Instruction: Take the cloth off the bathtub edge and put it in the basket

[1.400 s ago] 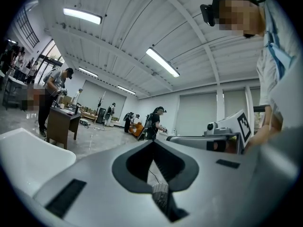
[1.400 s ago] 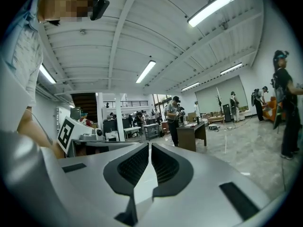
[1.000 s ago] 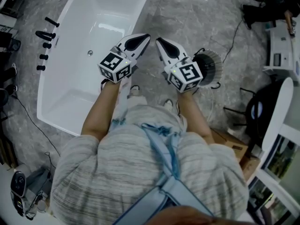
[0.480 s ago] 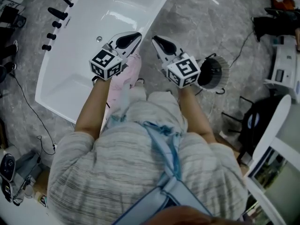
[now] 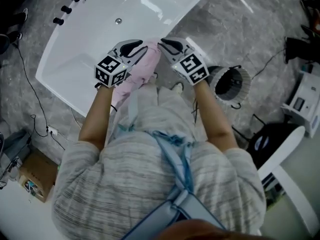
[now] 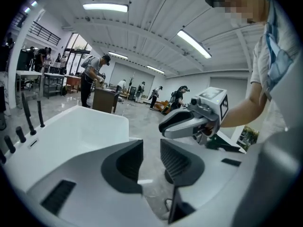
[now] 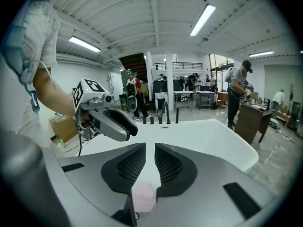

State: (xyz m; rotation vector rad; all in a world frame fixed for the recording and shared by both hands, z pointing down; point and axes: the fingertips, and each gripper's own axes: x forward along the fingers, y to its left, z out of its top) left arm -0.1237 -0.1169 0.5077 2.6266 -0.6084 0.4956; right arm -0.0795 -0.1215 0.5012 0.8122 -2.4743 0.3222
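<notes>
- So the cloth [image 5: 140, 70] is pink and draped over the near edge of the tub [image 5: 75, 69]. It runs from the rim down the outer wall toward the person [image 5: 155, 184].
- Both grippers hang over that edge side by side, tips pointing at the tub.
- Left gripper [image 5: 137, 45] is above the left part of the cloth. Its jaws have just been opening and now stand a little apart. Nothing sits between them, and in its own view only grey floor shows through the gap.
- Right gripper [image 5: 167, 44] is just past the cloth's top right corner. Its jaws have just been opening too, but only to a narrow slit. In its own view a bit of pink cloth shows low down behind the gap, under the jaws and not pinched by the pads.
- Can't tell from any view if either gripper actually touches the cloth.
- Basket [image 5: 243, 86] is round and white with a dark inside. It stands on the floor [image 5: 240, 29] to the right, near the right gripper and apart from the tub.
</notes>
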